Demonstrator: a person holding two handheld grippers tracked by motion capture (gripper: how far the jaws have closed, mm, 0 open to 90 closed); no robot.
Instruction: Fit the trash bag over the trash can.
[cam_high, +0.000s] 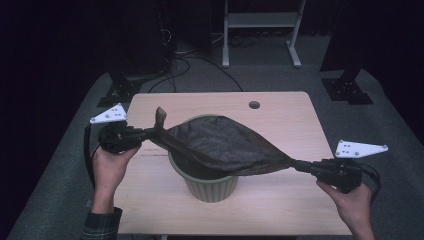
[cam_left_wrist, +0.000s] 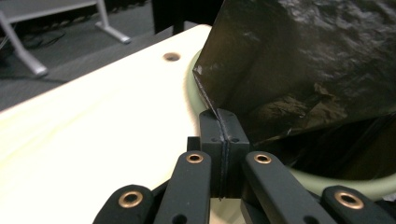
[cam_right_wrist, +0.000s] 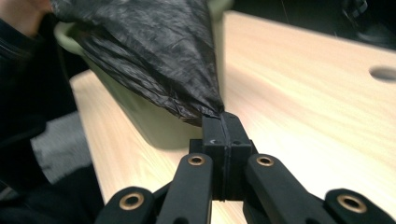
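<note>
Above the green bin (cam_high: 210, 186), each claw, left (cam_high: 150, 132) and right (cam_high: 298, 164), clamps the black bag (cam_high: 220, 145).

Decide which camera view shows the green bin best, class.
The high view: the bin stands whole on the table under the stretched bag. The left gripper view shows a strip of rim; the right gripper view shows part of its side, blurred.
</note>
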